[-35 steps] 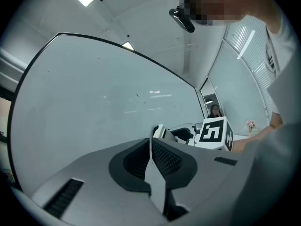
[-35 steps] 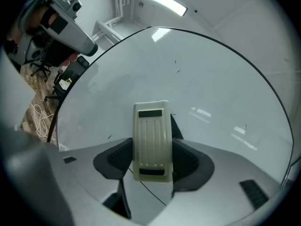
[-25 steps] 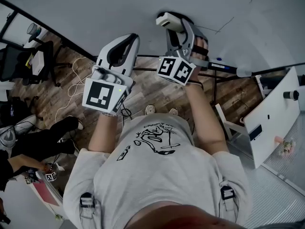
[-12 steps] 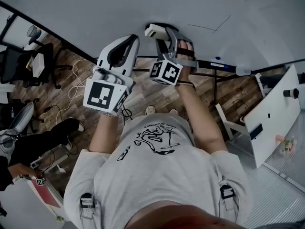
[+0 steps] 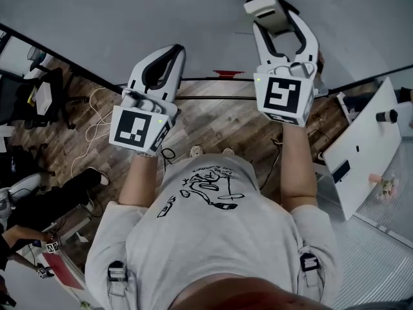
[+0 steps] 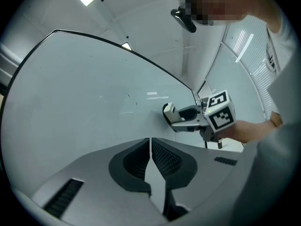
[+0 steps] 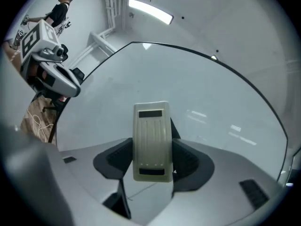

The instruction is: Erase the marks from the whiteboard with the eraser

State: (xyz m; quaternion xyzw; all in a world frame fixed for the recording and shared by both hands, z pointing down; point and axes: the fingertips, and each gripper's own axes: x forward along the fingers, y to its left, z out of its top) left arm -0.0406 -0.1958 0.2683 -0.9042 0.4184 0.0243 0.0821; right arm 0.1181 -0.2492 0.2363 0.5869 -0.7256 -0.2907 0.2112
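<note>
The whiteboard (image 5: 116, 18) fills the top of the head view. My right gripper (image 5: 266, 6) is shut on a cream eraser (image 5: 259, 6), whose face is against the board at the upper right. In the right gripper view the eraser (image 7: 151, 140) stands upright between the jaws, with a thin dark line (image 7: 141, 189) on the board just below it. My left gripper (image 5: 172, 49) is shut with nothing in it, its tips close to the board's lower edge. Small faint marks (image 6: 130, 96) show on the board in the left gripper view.
A red object (image 5: 229, 74) lies at the board's bottom rail. Below is wood floor with cables (image 5: 103, 102), an office chair (image 5: 39, 89) at the left, a seated person's legs (image 5: 58, 189), and a white panel (image 5: 361, 150) at the right.
My right gripper has swept right and up across the board with the eraser. The dark stroke seen earlier at the upper right no longer shows. The left gripper has barely moved.
</note>
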